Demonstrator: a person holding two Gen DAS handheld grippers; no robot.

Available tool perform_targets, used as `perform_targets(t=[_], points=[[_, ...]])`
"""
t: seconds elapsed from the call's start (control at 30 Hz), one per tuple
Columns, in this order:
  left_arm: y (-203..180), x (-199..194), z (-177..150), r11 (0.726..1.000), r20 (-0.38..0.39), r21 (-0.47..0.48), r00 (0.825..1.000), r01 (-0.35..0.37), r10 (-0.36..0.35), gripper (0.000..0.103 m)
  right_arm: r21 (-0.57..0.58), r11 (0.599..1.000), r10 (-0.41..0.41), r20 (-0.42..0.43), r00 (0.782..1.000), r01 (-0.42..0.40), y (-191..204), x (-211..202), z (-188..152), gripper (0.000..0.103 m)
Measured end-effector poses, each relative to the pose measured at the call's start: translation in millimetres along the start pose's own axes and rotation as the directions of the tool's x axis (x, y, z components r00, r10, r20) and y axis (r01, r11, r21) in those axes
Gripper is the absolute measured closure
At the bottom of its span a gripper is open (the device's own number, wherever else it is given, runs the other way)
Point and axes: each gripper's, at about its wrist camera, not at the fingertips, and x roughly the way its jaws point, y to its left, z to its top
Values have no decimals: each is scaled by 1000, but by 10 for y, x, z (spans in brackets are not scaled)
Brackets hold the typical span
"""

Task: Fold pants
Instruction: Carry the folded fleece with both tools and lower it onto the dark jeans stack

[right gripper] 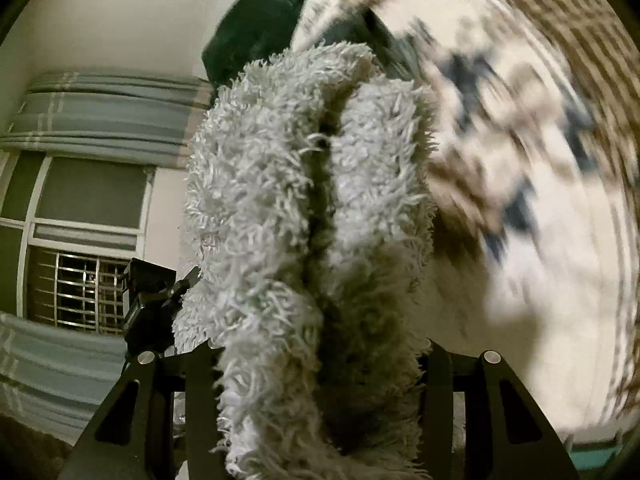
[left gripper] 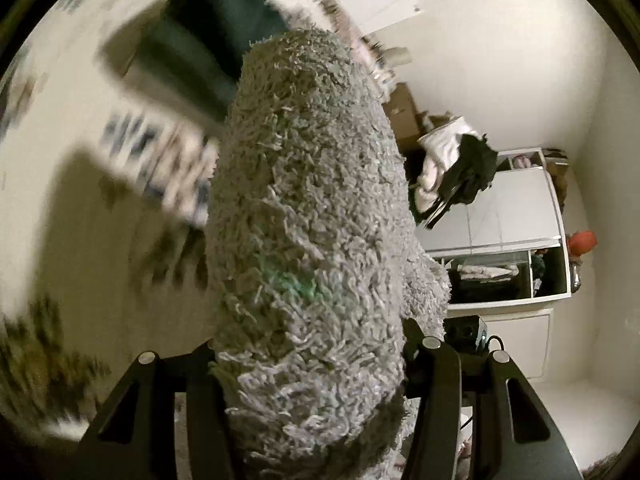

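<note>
Grey shag, dark green, cream and navy

The fluffy pants are pale grey, whiter in the right wrist view. Behind them lies a dark green pillow, on a cream bedspread blurred with navy and brown motifs. The gripper fingers are black; the wardrobe is white.

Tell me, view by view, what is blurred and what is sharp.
Left wrist: fleece pants sharp, patterned bedding smeared by motion, shelf fairly clear. Right wrist: pants sharp, bedding streaked, window clear.
</note>
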Motion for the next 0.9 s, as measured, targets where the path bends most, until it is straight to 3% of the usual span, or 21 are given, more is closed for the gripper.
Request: perform_targets(t=[0.23, 0.43, 0.57, 0.7, 0.8, 0.87, 0.9], points=[[-365, 140, 1706, 996, 39, 85, 999, 9, -13, 54, -18, 1000, 8, 84, 996, -6, 54, 61, 154, 52], [-56, 395, 2798, 996, 45, 77, 998, -36, 32, 54, -10, 1000, -12, 62, 998, 12, 81, 261, 300, 52], [316, 548, 3206, 998, 39, 40, 998, -56, 54, 54, 8, 1000, -26, 45, 999, 25, -3, 592, 590, 52], [643, 702, 3353, 995, -13, -27, 995, -98, 98, 54, 32, 996, -77, 0, 997, 77, -148, 909, 735, 51], [737, 711, 3298, 989, -37, -74, 992, -127, 124, 51, 16, 985, -169, -38, 985, 170, -250, 1028, 815, 37], [677, 658, 3222, 983, -29, -60, 985, -171, 169, 47, 4, 972, -233, -42, 972, 233, -244, 982, 821, 19], [632, 636, 3187, 981, -26, -42, 981, -191, 190, 47, -10, 964, -266, -37, 963, 266, -196, 908, 787, 17]])
